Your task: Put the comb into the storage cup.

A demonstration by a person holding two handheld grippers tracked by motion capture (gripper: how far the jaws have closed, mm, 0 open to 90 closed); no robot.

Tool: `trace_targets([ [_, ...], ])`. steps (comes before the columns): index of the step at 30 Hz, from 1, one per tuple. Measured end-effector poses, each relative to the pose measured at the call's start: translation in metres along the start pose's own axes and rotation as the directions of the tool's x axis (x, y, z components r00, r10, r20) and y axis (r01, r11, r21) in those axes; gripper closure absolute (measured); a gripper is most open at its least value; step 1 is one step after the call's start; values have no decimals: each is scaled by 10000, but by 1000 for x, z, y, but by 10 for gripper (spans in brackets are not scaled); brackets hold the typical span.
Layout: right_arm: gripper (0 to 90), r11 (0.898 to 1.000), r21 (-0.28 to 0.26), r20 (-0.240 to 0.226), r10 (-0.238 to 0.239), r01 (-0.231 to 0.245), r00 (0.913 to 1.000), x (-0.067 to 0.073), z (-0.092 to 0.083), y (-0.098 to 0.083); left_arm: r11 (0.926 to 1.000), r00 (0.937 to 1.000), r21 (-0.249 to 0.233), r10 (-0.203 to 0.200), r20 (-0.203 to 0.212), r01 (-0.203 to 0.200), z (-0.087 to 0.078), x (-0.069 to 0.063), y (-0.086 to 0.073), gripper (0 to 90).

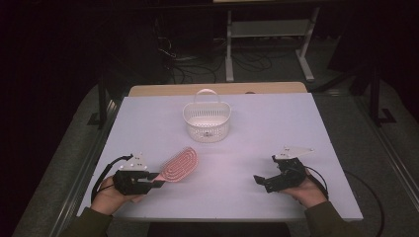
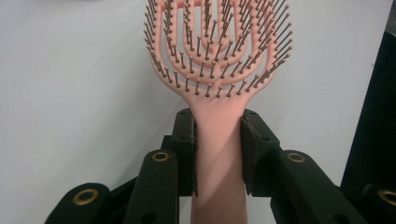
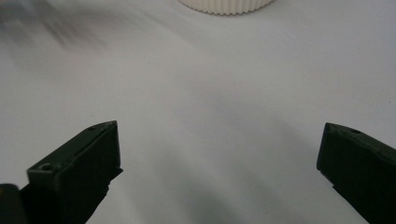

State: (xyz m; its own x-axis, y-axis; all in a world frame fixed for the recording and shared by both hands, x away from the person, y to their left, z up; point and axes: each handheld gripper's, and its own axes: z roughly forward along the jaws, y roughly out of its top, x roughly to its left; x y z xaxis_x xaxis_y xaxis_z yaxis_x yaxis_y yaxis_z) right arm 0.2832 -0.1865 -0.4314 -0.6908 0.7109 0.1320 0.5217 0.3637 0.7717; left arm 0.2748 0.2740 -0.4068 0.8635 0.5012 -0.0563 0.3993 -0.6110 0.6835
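Gripping pink hairbrush (image 2: 217, 70) (bristles up), white basket (image 1: 207, 120) beyond

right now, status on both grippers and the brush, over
Left gripper shut on pink hairbrush handle, bristles up. Right gripper open, empty, over bare table. White basket beyond the brush, path clear.

High overhead, two close claw-level views
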Motion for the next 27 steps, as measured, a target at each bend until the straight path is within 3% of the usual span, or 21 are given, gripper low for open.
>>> trace_targets([
  [27,0,10000,-1,-22,13,-13,10000,-1,0,0,9951,9992,-923,-347,189,363,23,7,26,701],
])
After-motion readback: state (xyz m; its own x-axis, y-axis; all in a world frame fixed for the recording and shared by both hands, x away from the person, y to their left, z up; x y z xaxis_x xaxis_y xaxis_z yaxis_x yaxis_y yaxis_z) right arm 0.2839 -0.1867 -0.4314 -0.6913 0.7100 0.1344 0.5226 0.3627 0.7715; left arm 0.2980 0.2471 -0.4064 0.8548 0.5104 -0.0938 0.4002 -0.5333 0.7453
